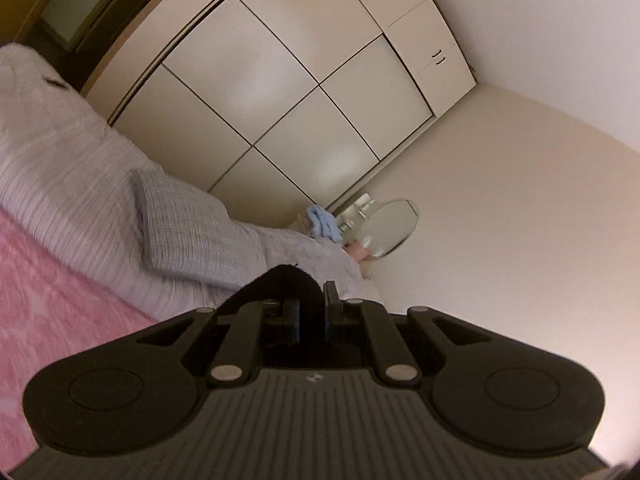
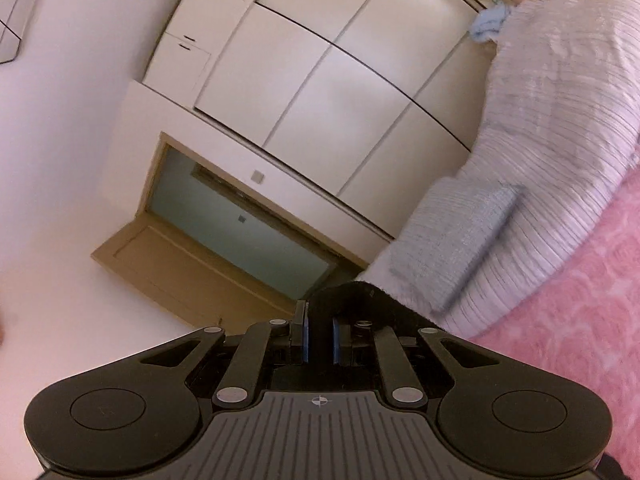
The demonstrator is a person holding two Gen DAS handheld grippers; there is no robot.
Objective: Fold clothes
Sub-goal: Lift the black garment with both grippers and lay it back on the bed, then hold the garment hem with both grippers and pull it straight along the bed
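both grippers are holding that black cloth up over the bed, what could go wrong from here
1. Each gripper, left and right, pinches only a small bit of the black cloth; an edge could slip out.
2. Both cameras face the wardrobe, so how the cloth hangs is unseen; it may fold crooked.
3. The folded grey item lies close by on the bed; a swing could muss it.

Both wrist views, steeply tilted, look from above the bed (image 1: 72, 184) toward the far wardrobe (image 1: 280, 92); both share the grey cushion (image 2: 452, 236) and wardrobe.
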